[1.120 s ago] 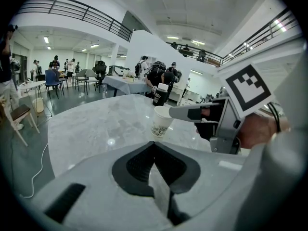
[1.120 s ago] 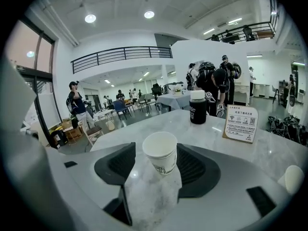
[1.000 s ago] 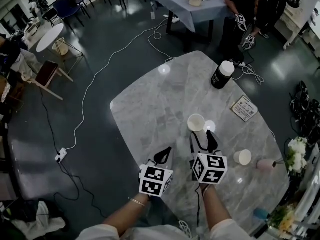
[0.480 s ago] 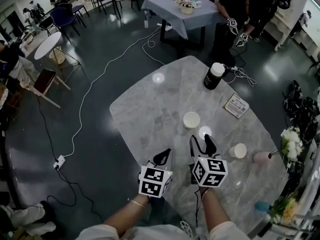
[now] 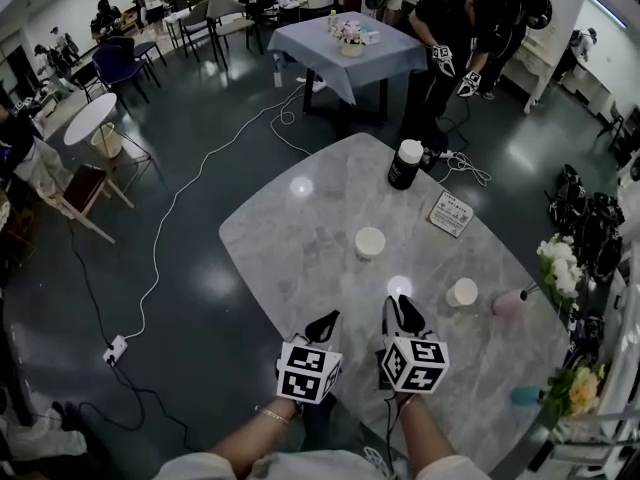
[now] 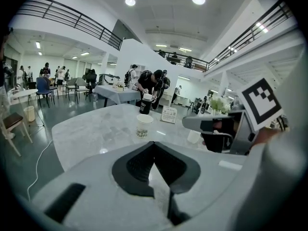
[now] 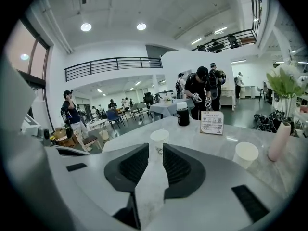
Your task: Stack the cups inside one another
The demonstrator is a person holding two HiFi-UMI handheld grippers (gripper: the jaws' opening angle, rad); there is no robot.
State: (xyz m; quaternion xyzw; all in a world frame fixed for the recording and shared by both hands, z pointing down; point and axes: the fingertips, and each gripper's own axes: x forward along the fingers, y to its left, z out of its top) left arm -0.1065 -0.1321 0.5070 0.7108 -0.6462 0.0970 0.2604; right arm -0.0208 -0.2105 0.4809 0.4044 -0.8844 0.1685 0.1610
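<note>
While both tilt downward, left gripper [image 5: 328,319] jaws meet; right gripper [image 5: 401,305] jaws, just closing, stand apart, empty.

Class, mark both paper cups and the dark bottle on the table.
centre cup [image 5: 370,242]: head view, open top.
right cup [image 5: 462,292]: head view, open top.
dark bottle [image 5: 403,171]: head view, dark body.

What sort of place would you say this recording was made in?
Probably a large open hall or office lounge: a railed upper balcony, chairs and a round table on a dark polished floor, and people standing by a cloth-covered table beyond the marble table.
</note>
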